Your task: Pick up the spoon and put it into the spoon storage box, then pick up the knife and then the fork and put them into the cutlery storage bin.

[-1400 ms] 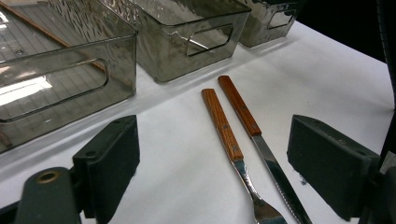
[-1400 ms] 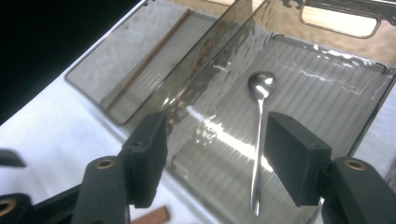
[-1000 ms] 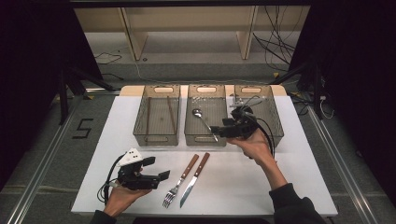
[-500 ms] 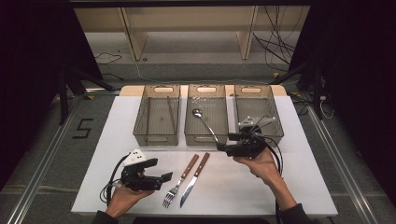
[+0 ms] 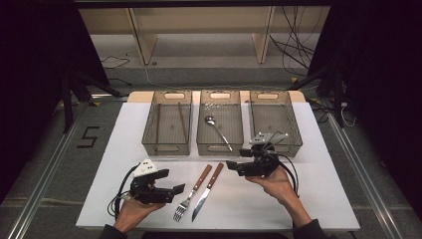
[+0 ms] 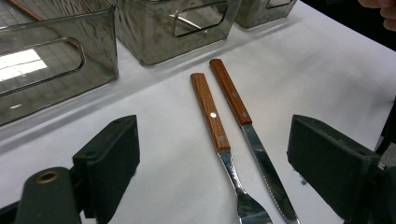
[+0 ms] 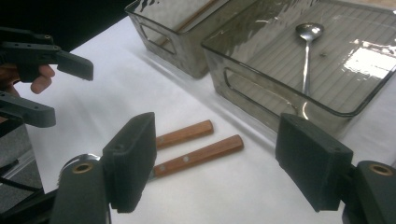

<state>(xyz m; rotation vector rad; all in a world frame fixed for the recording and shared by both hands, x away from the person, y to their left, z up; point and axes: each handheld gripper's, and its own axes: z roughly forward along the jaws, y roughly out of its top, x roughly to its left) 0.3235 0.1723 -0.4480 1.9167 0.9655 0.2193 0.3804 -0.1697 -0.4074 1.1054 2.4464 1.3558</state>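
Note:
A fork point(image 5: 191, 194) and a knife point(image 5: 208, 190), both with wooden handles, lie side by side on the white table point(image 5: 323, 199) in front of the bins. My left gripper point(image 5: 179, 189) rests open at the front left, its jaws pointing at the fork point(image 6: 212, 116) and knife point(image 6: 233, 98). My right gripper point(image 5: 230, 164) hovers open just right of the knife handle point(image 7: 201, 155), with the fork handle point(image 7: 184, 134) behind it. Its jaws have just opened a little further and nothing is between them. A spoon point(image 5: 218, 130) lies in the middle bin point(image 5: 219, 147).
Three smoky clear bins stand in a row at the back: the left bin point(image 5: 166, 147) holds thin sticks and the right bin point(image 5: 293, 142) looks bare. In the right gripper view, the left gripper point(image 7: 42, 88) shows at the left edge. Cables trail from both grippers.
My right gripper has come down and toward me from above the bins to just right of the knife handle. The left gripper, fork and knife have not moved.

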